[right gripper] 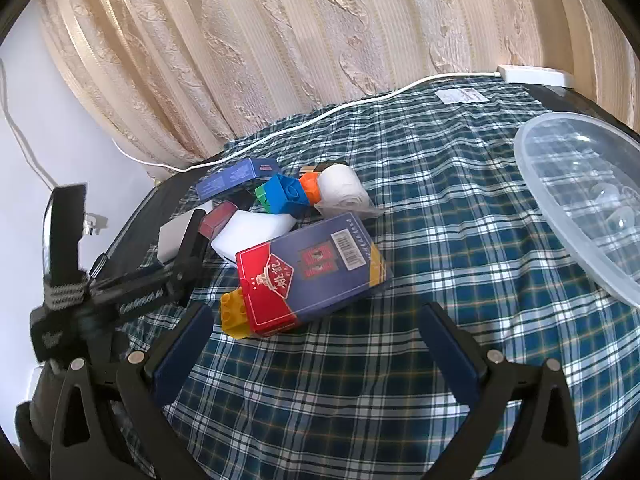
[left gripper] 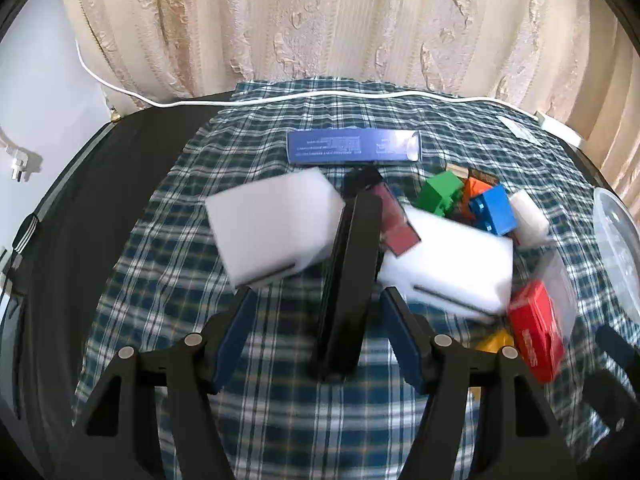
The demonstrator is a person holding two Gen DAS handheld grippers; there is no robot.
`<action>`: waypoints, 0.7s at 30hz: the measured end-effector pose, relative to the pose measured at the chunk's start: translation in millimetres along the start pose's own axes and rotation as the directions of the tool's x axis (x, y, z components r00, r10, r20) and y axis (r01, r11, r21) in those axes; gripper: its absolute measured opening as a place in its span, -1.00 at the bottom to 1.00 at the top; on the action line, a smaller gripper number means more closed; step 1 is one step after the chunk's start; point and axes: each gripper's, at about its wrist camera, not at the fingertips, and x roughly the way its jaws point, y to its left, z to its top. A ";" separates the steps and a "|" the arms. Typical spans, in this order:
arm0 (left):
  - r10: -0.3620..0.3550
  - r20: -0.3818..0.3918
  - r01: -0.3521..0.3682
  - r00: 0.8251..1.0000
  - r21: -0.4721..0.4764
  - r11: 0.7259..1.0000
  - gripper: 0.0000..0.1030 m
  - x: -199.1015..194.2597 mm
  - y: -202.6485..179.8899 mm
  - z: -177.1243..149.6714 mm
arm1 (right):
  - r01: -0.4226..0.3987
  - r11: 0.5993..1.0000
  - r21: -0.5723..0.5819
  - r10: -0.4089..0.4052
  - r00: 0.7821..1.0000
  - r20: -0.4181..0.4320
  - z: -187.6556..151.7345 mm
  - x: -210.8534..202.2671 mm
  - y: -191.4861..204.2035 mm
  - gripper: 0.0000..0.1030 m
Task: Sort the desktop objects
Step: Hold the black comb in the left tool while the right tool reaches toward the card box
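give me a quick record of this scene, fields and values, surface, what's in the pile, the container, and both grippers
surface: plaid cloth
pile: two white sponges, blue box, card box, green brick, blue brick, orange brick, yellow brick, gauze roll
container: clear tub, apart from the pile
left gripper: open, black bar between its fingers, untouched
right gripper: open, empty

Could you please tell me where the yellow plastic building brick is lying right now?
In the right wrist view, the yellow plastic building brick lies left of centre on the plaid cloth, tucked against the near-left corner of the red-and-blue card box.
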 end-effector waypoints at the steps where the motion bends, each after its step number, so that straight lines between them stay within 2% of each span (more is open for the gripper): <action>1: 0.001 -0.002 -0.001 1.000 -0.001 1.000 0.21 1.9 -0.6 1.0 | -0.001 1.000 -0.001 0.001 1.000 0.000 -0.2 0.1 -0.3 0.99; 2: 0.001 -0.007 -0.002 1.000 -0.004 1.000 0.09 4.8 -0.6 2.3 | -0.003 1.000 -0.002 0.003 1.000 0.000 -0.3 0.3 -0.3 0.99; 4: -0.019 -0.021 0.018 1.000 -0.026 0.999 -0.32 11.5 0.9 3.6 | -0.004 1.000 -0.006 0.004 1.000 0.003 -0.7 0.0 0.1 0.99; 6: -0.065 -0.021 0.063 0.998 -0.062 0.996 -0.44 16.3 4.2 1.6 | -0.005 1.000 -0.011 0.005 1.000 0.007 -1.5 -0.3 1.1 0.99; 12: -0.112 0.054 0.116 0.992 -0.080 0.990 -0.62 9.9 7.9 -1.8 | -0.001 1.000 -0.030 0.001 1.000 0.010 -4.2 0.3 4.6 0.95; 18: -0.151 0.108 0.161 0.983 -0.095 0.982 -0.62 -2.3 14.6 -3.0 | 0.013 1.000 0.009 -0.013 1.000 -0.008 3.8 1.2 -2.7 0.89; 21: -0.180 0.136 0.194 0.974 -0.093 0.977 -0.62 -8.8 15.4 -1.3 | -0.017 1.000 -0.011 0.016 0.999 -0.039 15.1 2.4 -1.0 0.91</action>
